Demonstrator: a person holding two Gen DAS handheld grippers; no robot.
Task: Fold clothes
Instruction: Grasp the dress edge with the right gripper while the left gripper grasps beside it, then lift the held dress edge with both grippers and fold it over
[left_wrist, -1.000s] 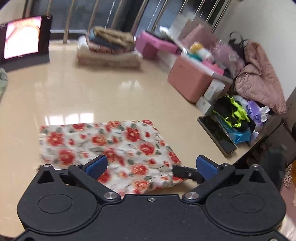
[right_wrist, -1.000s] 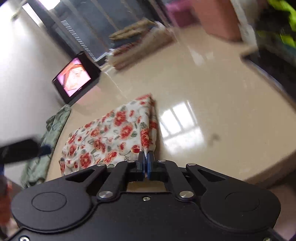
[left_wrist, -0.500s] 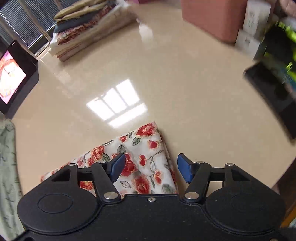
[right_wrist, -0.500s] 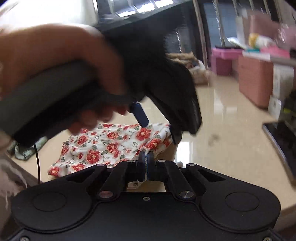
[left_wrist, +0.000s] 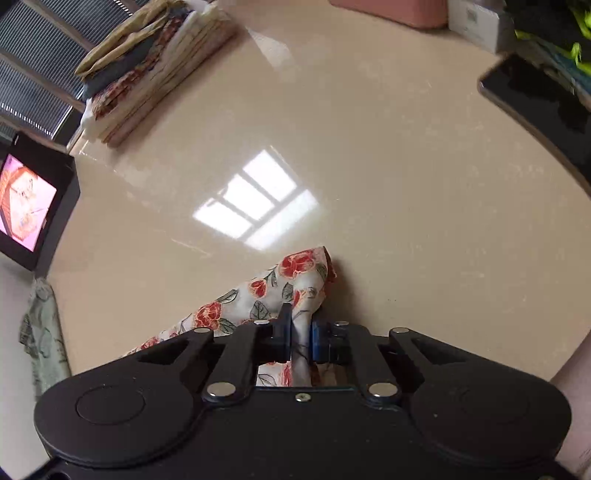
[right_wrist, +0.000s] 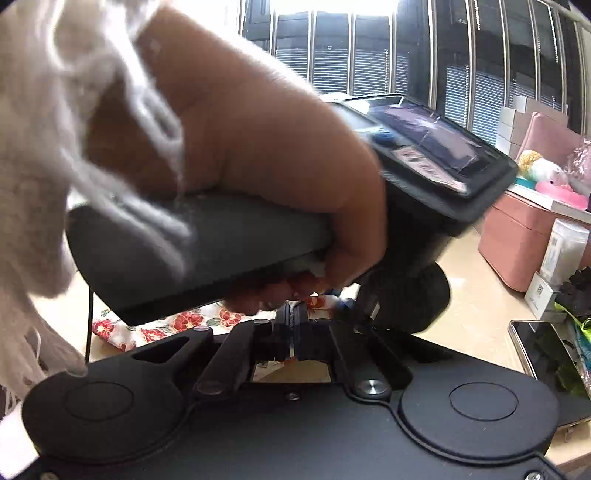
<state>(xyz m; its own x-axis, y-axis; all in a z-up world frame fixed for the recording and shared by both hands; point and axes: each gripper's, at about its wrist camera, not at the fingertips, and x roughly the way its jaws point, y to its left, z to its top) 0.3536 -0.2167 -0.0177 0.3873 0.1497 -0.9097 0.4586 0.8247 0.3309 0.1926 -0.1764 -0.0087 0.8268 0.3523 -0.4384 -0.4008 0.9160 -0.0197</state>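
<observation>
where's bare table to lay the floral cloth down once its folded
Widest bare patch: table centre, between the floral cloth, the folded stack and the phone. Crowded: pink boxes beyond the phone, and the screen opposite.

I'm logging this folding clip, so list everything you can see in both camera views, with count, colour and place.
floral cloth: one, white with red flowers, on the table, corner pinched by both grippers
table: one, glossy beige
stack of folded clothes: one, mixed colours, far left of table
screen: one, black, lit pink, left edge
green cloth: one, left edge
phone: one, black, right edge
pink box: one, far right
left gripper: black, jaws just closing on the cloth
right gripper: black, shut on the cloth
hand: one, holding the left gripper
</observation>
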